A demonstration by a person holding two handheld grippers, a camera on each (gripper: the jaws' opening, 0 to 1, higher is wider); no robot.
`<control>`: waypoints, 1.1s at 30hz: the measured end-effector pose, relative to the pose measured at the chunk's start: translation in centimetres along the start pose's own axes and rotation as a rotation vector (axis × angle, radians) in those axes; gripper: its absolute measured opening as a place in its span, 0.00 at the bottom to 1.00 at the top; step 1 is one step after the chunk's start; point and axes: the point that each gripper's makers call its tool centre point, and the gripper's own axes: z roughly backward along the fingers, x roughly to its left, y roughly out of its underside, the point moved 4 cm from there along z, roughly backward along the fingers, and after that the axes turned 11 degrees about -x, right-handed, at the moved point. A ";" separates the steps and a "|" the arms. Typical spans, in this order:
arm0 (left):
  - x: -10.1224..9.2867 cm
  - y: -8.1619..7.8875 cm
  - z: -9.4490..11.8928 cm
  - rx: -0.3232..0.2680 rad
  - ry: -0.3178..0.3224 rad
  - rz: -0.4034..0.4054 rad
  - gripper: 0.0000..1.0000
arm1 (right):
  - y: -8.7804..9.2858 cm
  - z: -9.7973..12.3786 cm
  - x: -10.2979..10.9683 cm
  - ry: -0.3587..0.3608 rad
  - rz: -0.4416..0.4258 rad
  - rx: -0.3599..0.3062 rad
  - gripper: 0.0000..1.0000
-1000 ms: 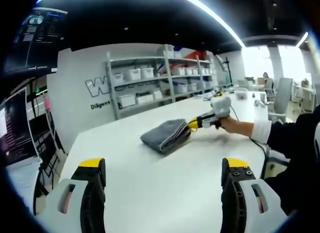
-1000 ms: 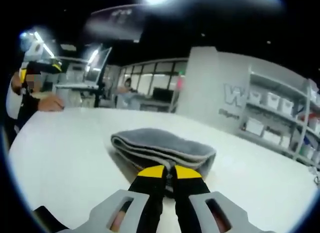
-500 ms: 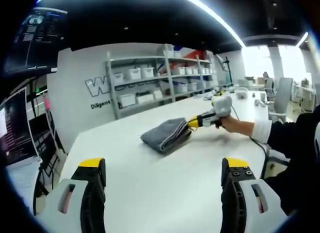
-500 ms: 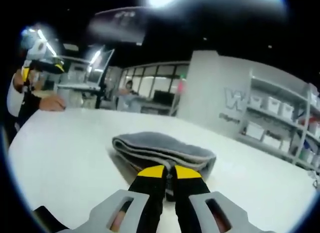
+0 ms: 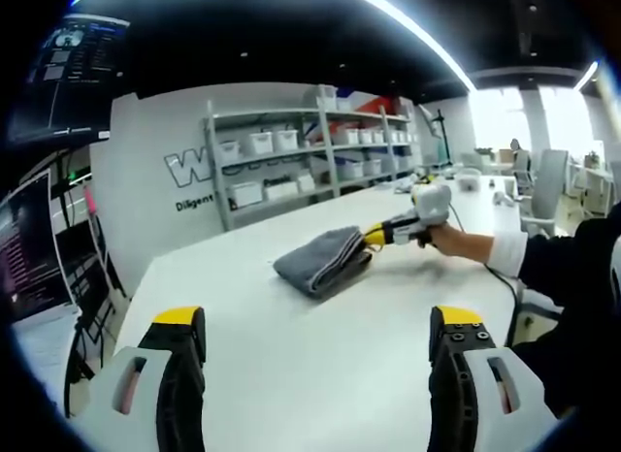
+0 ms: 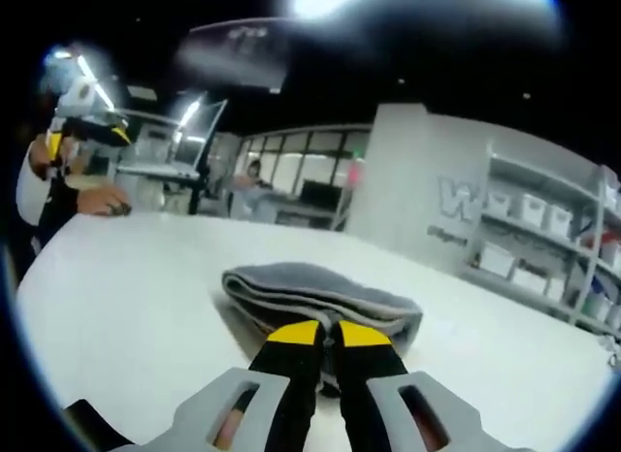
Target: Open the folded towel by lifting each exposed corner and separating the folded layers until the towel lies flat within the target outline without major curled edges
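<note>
A folded grey towel (image 5: 323, 259) lies on the white table (image 5: 310, 365), with its stacked layers facing the right gripper. My right gripper (image 6: 328, 334) has its yellow-tipped jaws pressed together at the towel's (image 6: 315, 295) near edge; whether cloth is pinched between them cannot be made out. In the left gripper view the right gripper (image 5: 373, 238) touches the towel's right end, held by a person's hand (image 5: 456, 241). My left gripper (image 5: 316, 326) is open, well short of the towel, with bare table between its jaws.
Shelves (image 5: 310, 161) with white bins stand against the grey wall beyond the table's far edge. Monitors (image 5: 29, 248) sit at the left. A person's dark sleeve (image 5: 572, 268) is at the right. The table (image 6: 116, 297) spreads wide around the towel.
The right gripper view has tilted slightly, so the towel sits a little lower and smaller in it. The left gripper and the towel have not visibly moved.
</note>
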 end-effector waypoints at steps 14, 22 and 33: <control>-0.2 0.0 -0.1 0.002 0.004 -0.002 0.94 | -0.7 0.1 0.5 -0.024 0.013 -0.033 0.00; -0.4 0.1 -0.1 0.003 0.008 -0.003 0.93 | -2.1 0.4 0.9 -0.039 0.040 -0.097 0.00; -0.4 0.3 -0.3 0.009 0.014 -0.004 0.93 | -2.3 0.2 1.1 -0.054 0.048 -0.106 0.00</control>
